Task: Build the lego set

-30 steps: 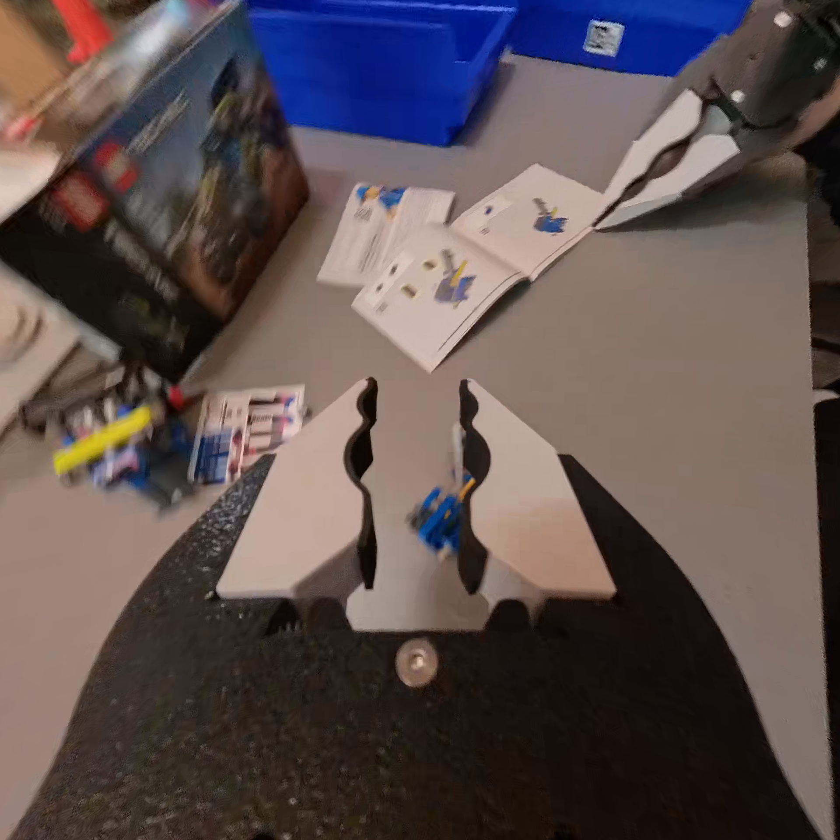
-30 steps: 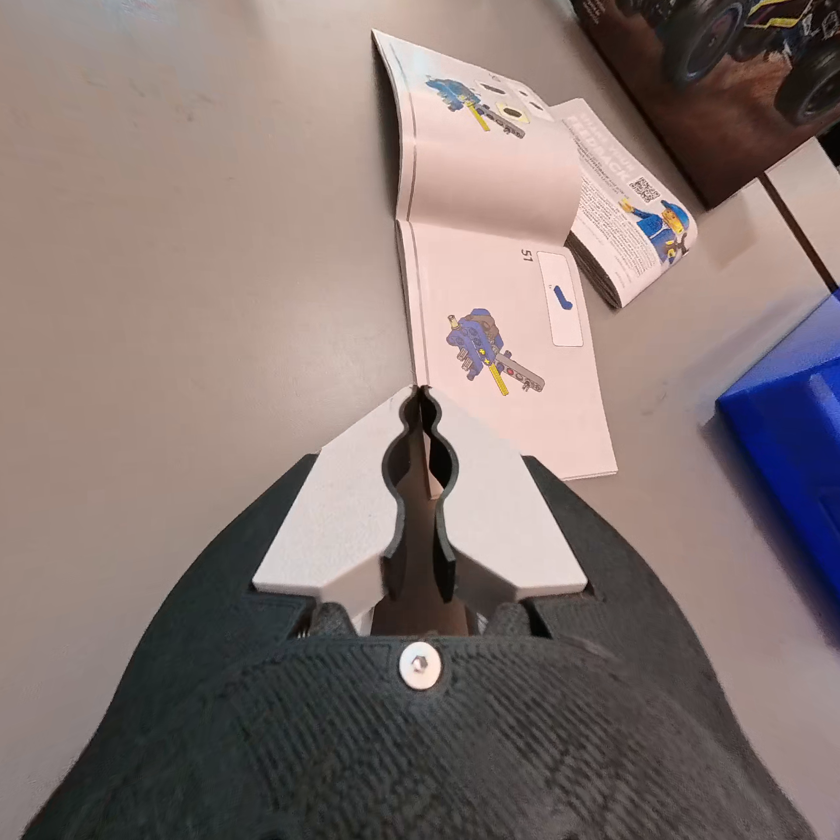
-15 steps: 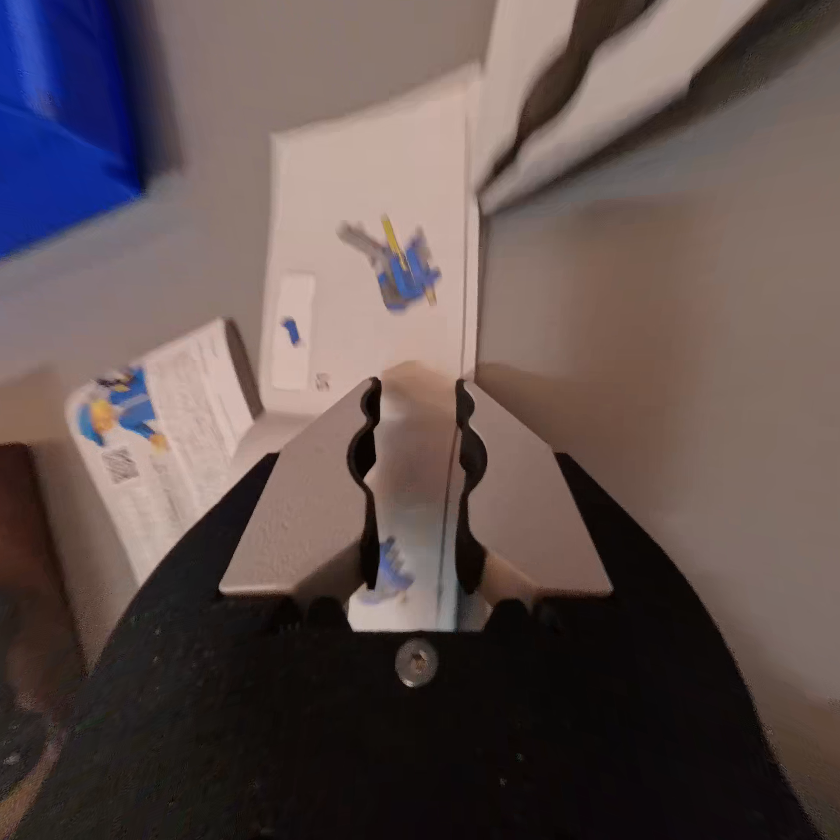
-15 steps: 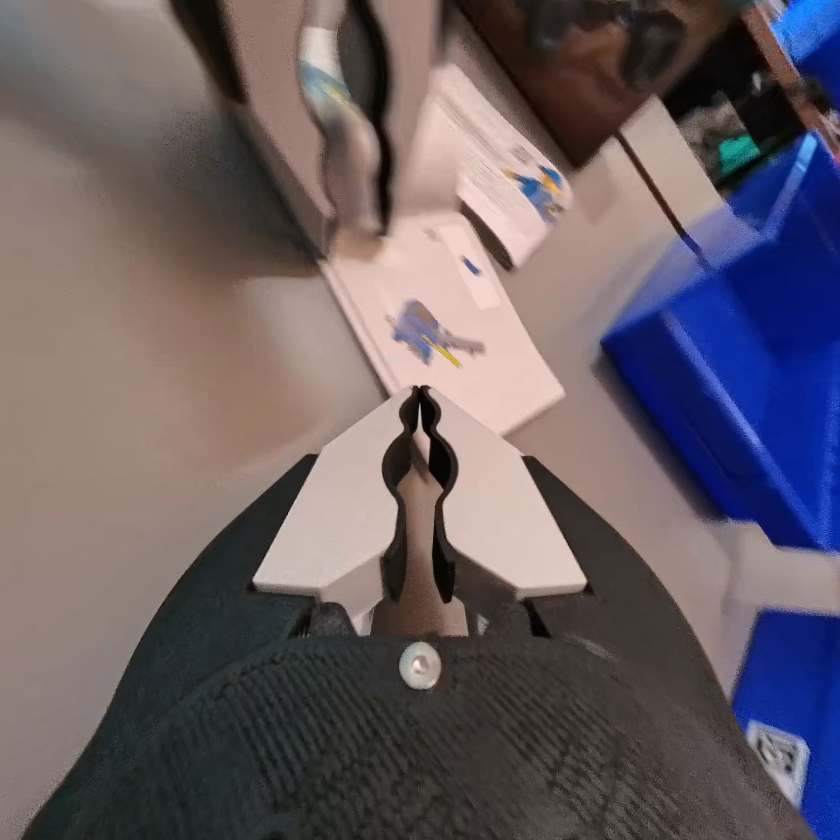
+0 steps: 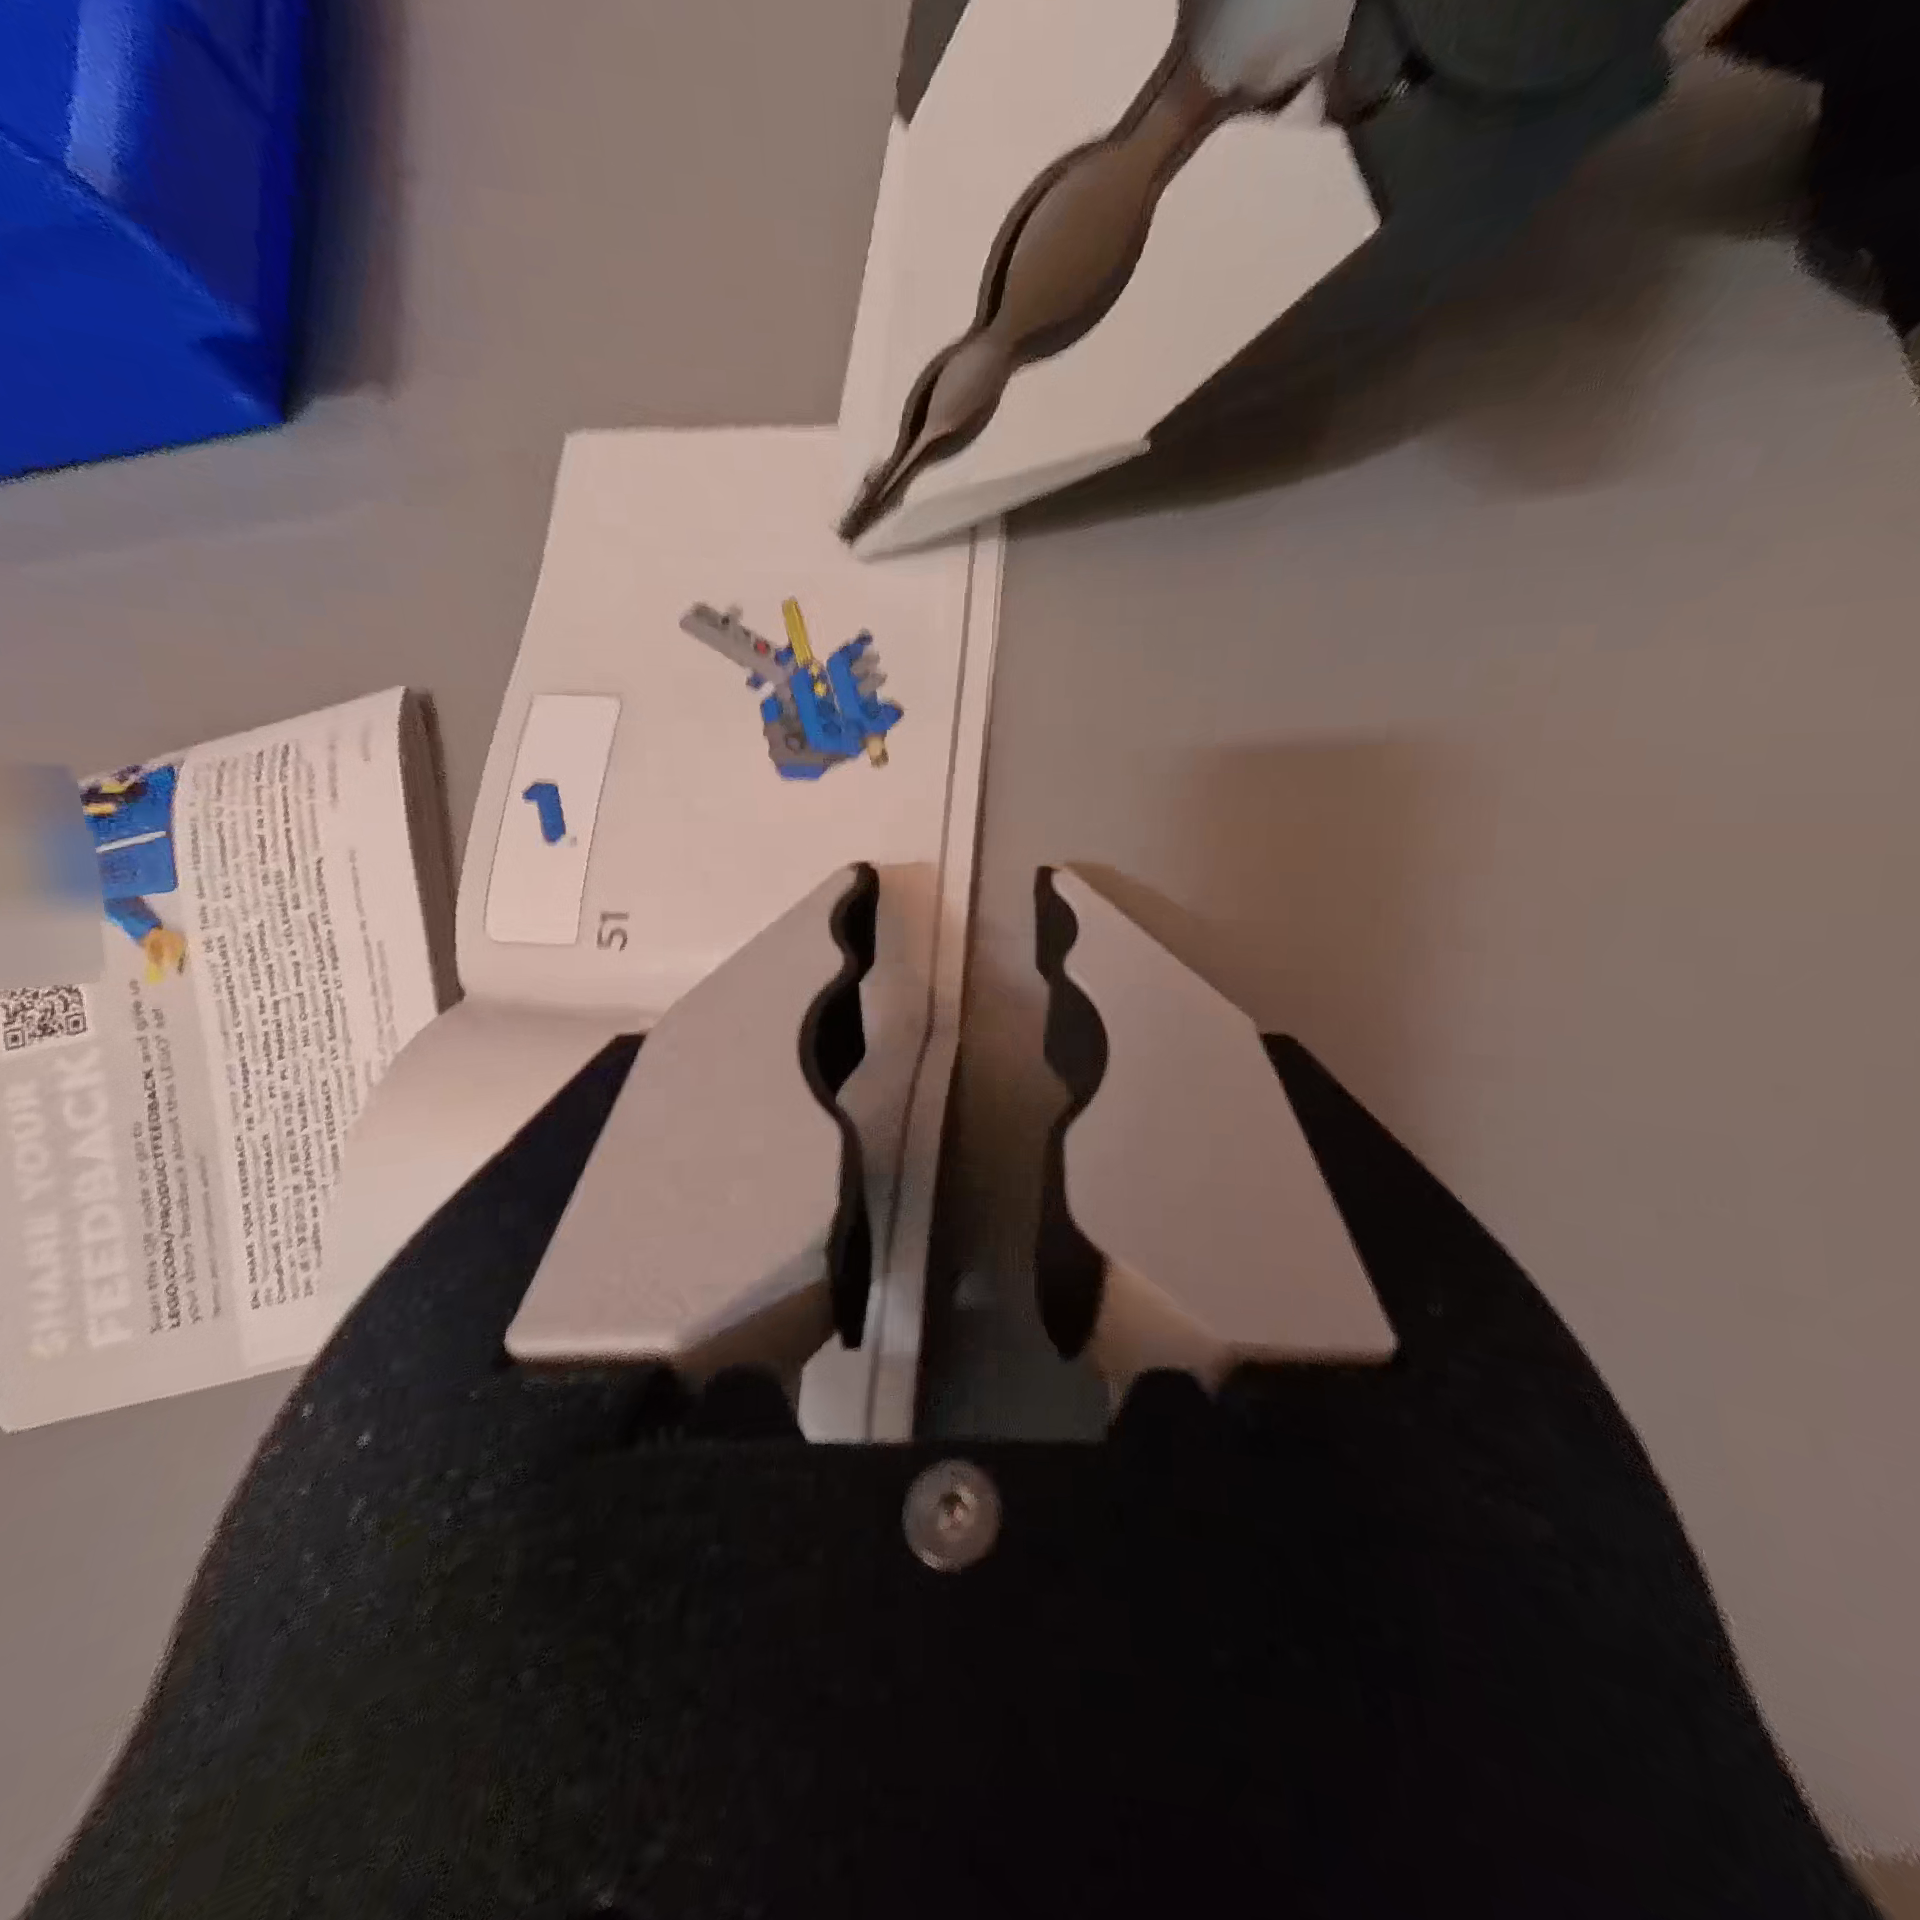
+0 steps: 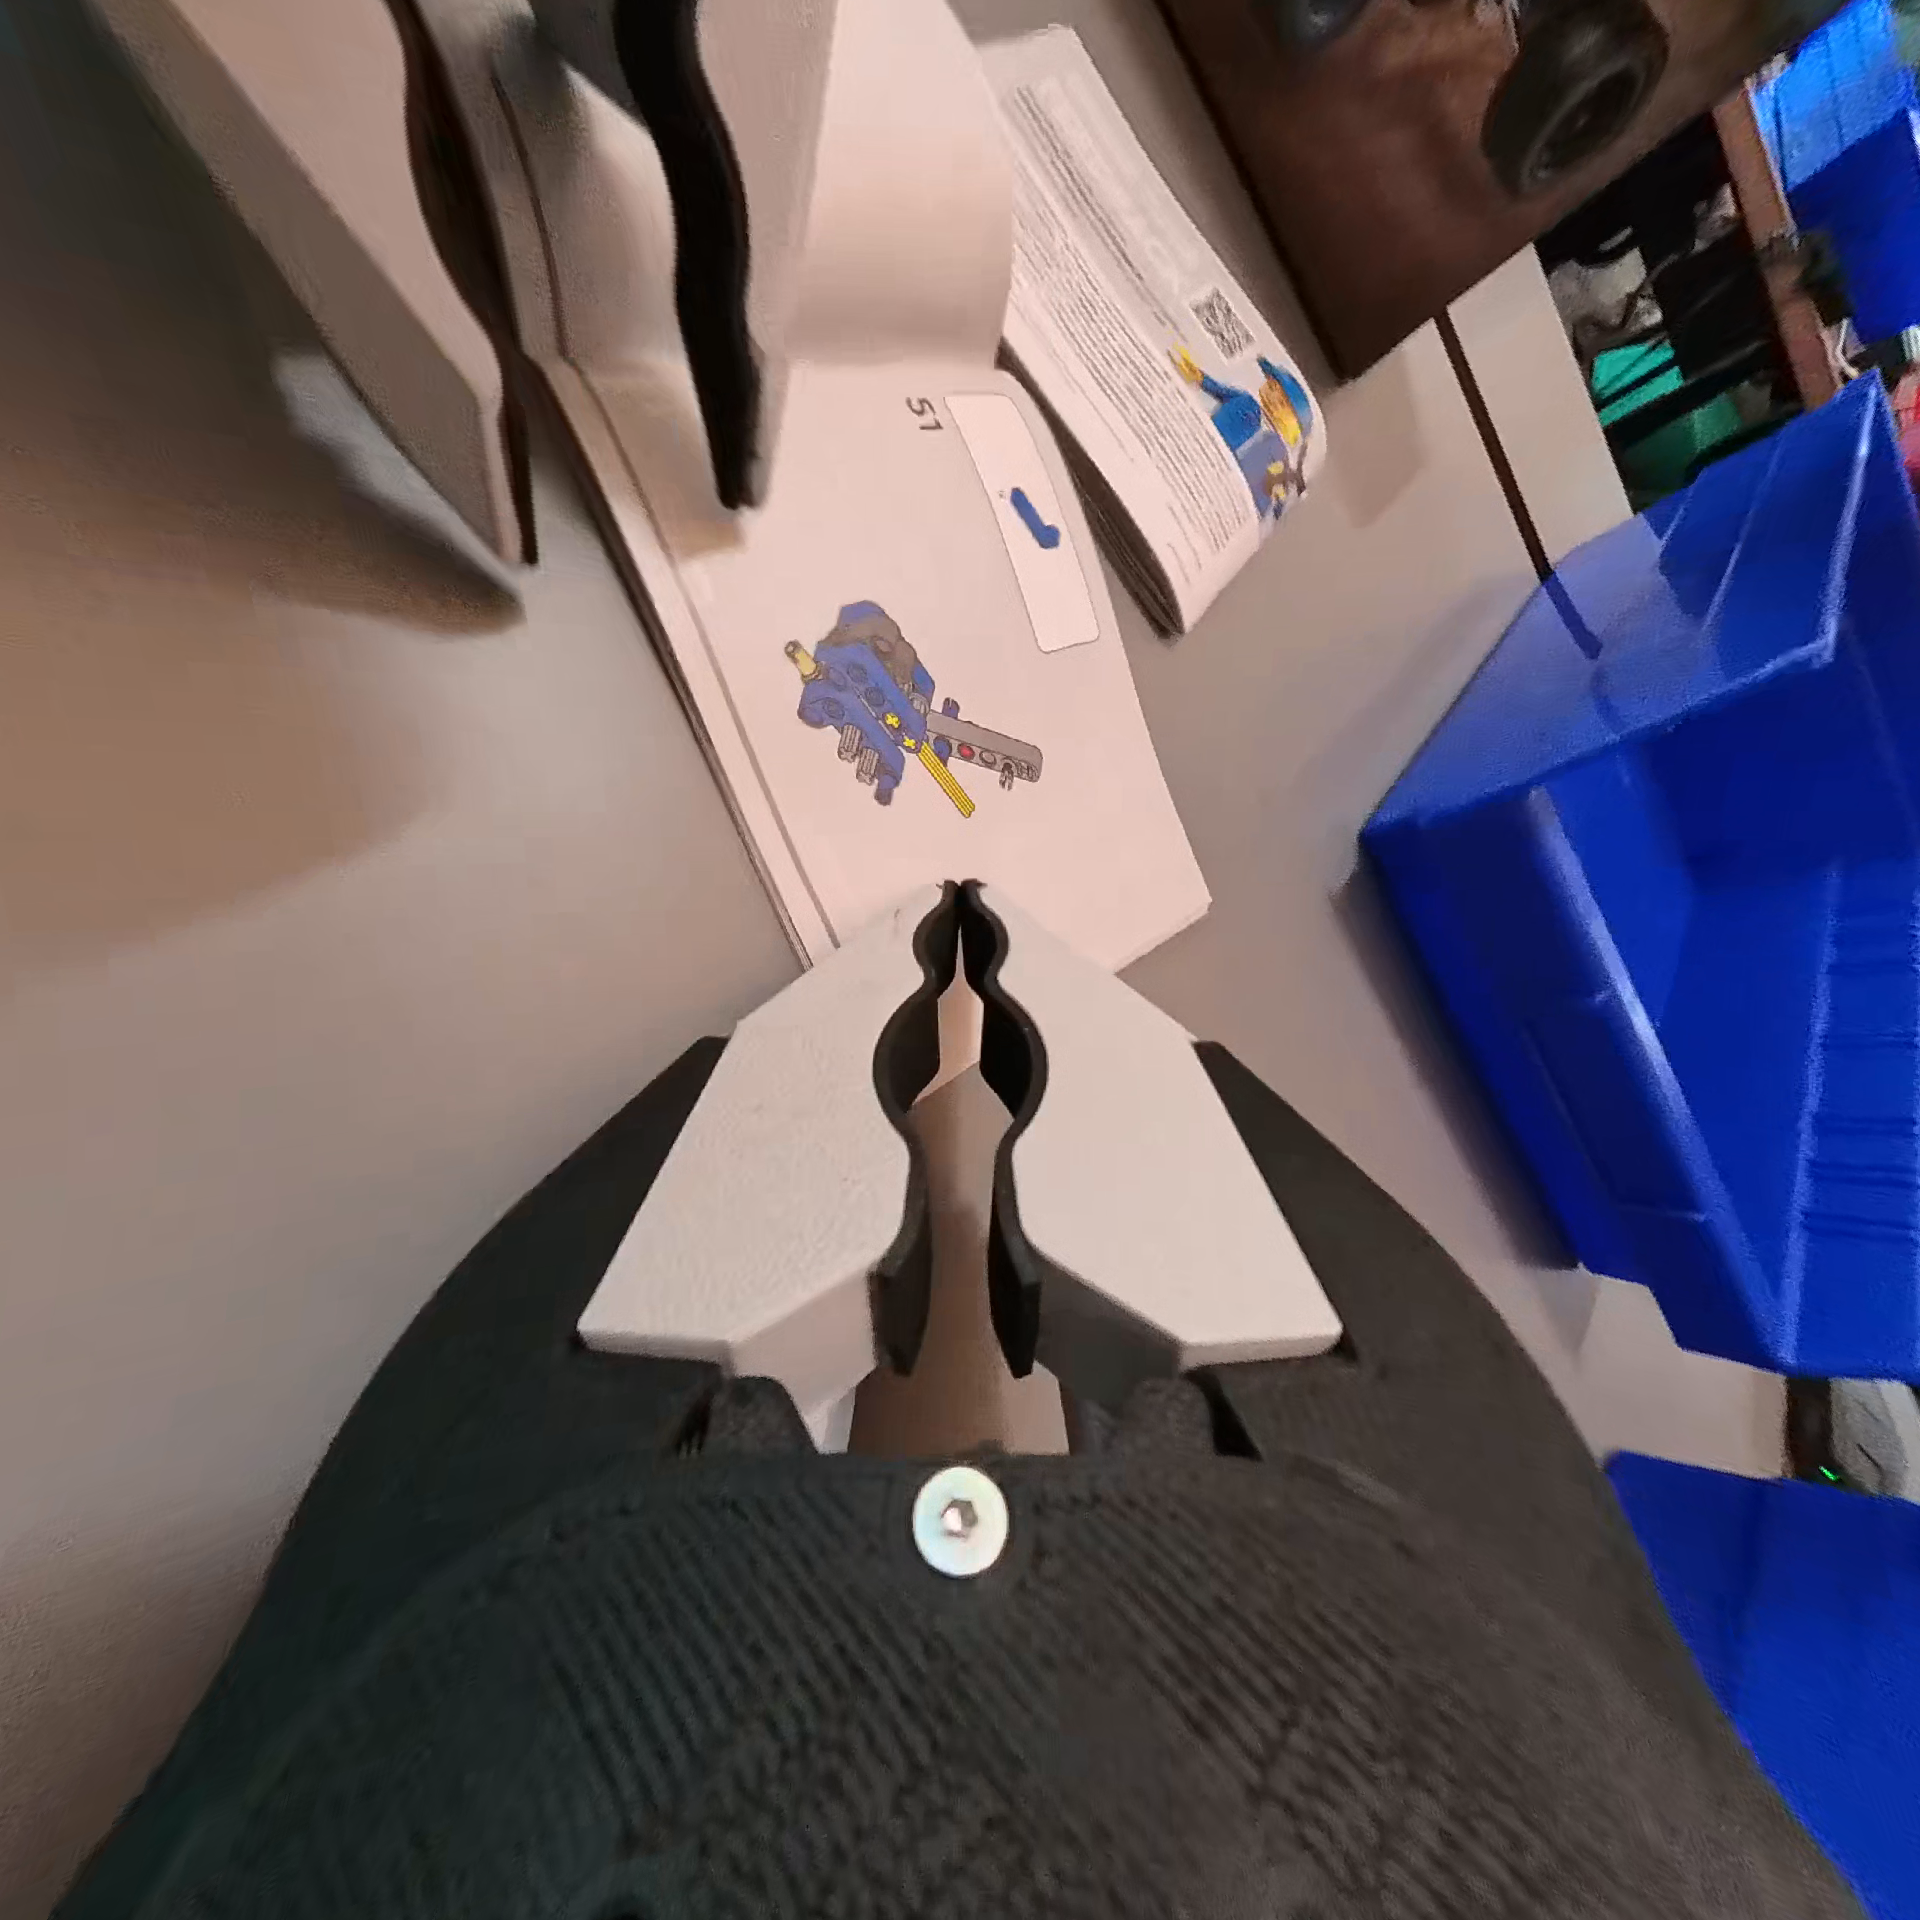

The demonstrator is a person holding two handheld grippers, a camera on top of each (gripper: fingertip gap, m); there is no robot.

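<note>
Swung off the loose parts pile over the last second, now both on the white paper instruction booklet point(image 5: 727, 665), lying flat on the grey matte tabletop point(image 5: 1455, 727). Left gripper point(image 5: 956, 883): jaws apart at a moderate gap, straddling the booklet's edge, nothing held. Right gripper point(image 6: 958, 888): tips closed; cannot tell if a page is pinched. Likely a page turn or flattening, no building yet. Open page shows a blue-and-yellow subassembly drawing; no actual bricks in view.

the lego box point(image 6: 1455, 125) and blue bins point(image 6: 1714, 883) are cut off by the frame edge.
</note>
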